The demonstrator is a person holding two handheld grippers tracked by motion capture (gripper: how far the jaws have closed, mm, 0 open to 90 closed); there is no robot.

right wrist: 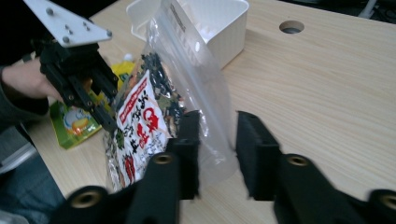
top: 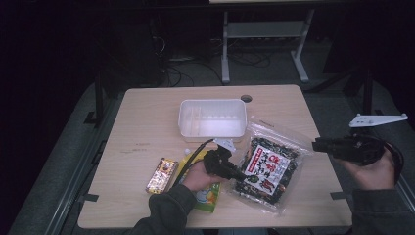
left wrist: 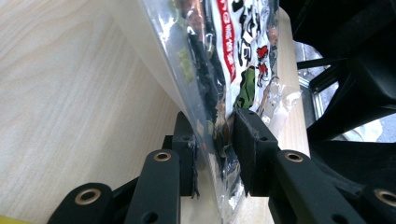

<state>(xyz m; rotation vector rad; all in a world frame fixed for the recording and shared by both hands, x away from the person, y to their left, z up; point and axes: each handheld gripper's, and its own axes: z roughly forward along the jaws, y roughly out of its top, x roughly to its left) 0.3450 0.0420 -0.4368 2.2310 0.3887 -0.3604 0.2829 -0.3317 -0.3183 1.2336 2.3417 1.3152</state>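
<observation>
A clear snack bag (top: 269, 166) with a red, white and black label and dark contents sits right of the table's middle. My left gripper (top: 242, 175) is shut on its left edge. In the left gripper view the plastic of the bag (left wrist: 233, 56) is pinched between the two pads of the left gripper (left wrist: 217, 154). In the right gripper view the bag (right wrist: 154, 116) stands tilted up off the wood, with the left gripper (right wrist: 107, 123) holding its far side. My right gripper (top: 315, 145) is at the bag's right corner. The right gripper (right wrist: 217, 149) is open, and the bag's clear corner lies loose between its pads.
A white plastic tub (top: 212, 117) stands behind the bag at the table's middle. A yellow-green pouch (top: 208, 196) lies under the left hand, and a gold-wrapped bar (top: 161, 175) lies left of it. A cable hole (top: 246, 98) is near the far edge.
</observation>
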